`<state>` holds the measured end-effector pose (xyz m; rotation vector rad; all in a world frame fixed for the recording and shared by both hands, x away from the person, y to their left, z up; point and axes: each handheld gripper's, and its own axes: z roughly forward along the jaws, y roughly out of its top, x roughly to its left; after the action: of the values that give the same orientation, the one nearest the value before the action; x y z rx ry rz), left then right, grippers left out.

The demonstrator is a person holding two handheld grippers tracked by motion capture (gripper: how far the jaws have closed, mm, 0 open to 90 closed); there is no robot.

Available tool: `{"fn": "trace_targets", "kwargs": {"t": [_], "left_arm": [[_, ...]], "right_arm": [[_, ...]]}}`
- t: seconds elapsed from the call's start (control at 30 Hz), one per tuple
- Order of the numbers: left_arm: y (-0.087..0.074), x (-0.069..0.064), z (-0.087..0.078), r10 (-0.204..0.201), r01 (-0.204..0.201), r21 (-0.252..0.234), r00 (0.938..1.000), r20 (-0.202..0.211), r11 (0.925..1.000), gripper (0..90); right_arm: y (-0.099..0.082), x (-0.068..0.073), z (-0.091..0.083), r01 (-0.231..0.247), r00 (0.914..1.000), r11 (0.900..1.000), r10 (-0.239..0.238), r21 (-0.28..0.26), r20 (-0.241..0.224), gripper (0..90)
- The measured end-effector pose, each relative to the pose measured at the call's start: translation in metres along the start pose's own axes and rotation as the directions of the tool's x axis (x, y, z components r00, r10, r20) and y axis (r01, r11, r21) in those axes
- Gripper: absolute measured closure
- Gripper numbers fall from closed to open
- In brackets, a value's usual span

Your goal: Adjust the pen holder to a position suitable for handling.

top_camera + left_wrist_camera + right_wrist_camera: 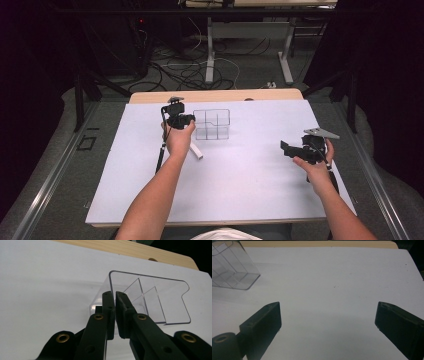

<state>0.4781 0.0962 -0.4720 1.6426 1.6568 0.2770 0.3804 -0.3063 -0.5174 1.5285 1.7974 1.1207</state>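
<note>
While we hold the left gripper (115,296) at the near wall of the clear divided organizer (160,300), its jaws stand pressed almost together, seemingly pinching that thin wall, though we cannot quite tell whether plastic sits between the pads. In the high view the organizer (212,124) stands upright in the upper middle of the frame on the white sheet (240,185), just right of the left gripper (176,118). A small white bar (196,150) lies just below that hand.

To do this step well, we judge that we should keep the grip low and square on the wall and slide gently, since a light, stiff box like this could tip or slip free.

Our right gripper (300,150) rests at the right of the frame, well apart from the organizer, its jaws spread wide with nothing between them.

We can read no brand, label or writing anywhere.
</note>
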Motion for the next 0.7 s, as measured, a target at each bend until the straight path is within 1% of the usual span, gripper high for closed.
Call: {"fn": "trace_targets", "kwargs": {"t": [0.03,0.07,0.1,0.13,0.2,0.23,0.37,0.4,0.43,0.5,0.53,0.7], "left_arm": [[-0.001,-0.001,0.000,0.027,-0.027,0.013,0.9996,0.008,0.9995,86.5],[-0.002,-0.003,0.001,0.022,-0.022,0.005,0.9997,0.009,0.9997,86.5],[-0.002,-0.004,0.001,0.033,-0.033,0.010,0.9994,0.010,0.9994,86.4],[-0.002,-0.006,0.002,0.027,-0.027,0.001,0.9995,0.012,0.9996,86.4],[-0.003,-0.008,0.002,0.036,-0.036,0.002,0.9992,0.019,0.9994,86.3],[-0.003,-0.008,0.003,0.047,-0.047,0.002,0.9987,0.021,0.9989,86.4],[-0.004,-0.010,0.004,0.050,-0.050,-0.001,0.9983,0.030,0.9988,86.3],[-0.004,-0.011,0.005,0.043,-0.043,-0.008,0.9986,0.032,0.9991,86.3],[-0.004,-0.011,0.004,0.054,-0.054,0.002,0.9979,0.036,0.9985,86.3],[-0.005,-0.013,0.006,0.045,-0.045,-0.008,0.9980,0.044,0.9990,86.2],[-0.005,-0.013,0.006,0.055,-0.055,-0.005,0.9975,0.044,0.9985,86.1],[-0.005,-0.014,0.006,0.057,-0.057,-0.004,0.9972,0.048,0.9984,86.1]], "right_arm": [[0.000,0.000,0.000,-0.003,1.0000,1.0000,0.003,0.002,-0.001,6.1],[0.000,0.000,0.000,-0.002,1.0000,1.0000,0.002,0.001,-0.001,6.1],[0.000,0.000,0.001,-0.002,1.0000,1.0000,0.002,0.001,-0.001,6.2],[0.000,0.000,0.001,-0.001,1.0000,1.0000,0.001,0.001,-0.001,6.1],[0.000,-0.001,0.001,0.008,1.0000,1.0000,-0.008,0.001,-0.003,6.2],[0.000,0.000,0.000,0.002,1.0000,1.0000,-0.002,0.002,-0.003,6.2],[-0.001,0.000,0.001,0.004,1.0000,1.0000,-0.004,0.002,-0.003,6.2],[-0.001,0.000,0.001,0.009,1.0000,1.0000,-0.009,0.000,-0.003,6.2],[-0.001,0.000,0.001,0.009,1.0000,1.0000,-0.009,0.001,-0.003,6.2],[-0.001,0.000,0.001,0.011,0.9999,0.9999,-0.011,0.000,-0.004,6.2],[-0.001,0.000,0.001,0.011,0.9999,0.9999,-0.011,0.000,-0.004,6.2],[-0.001,0.000,0.001,0.010,0.9999,1.0000,-0.010,0.000,-0.004,6.2]]}}
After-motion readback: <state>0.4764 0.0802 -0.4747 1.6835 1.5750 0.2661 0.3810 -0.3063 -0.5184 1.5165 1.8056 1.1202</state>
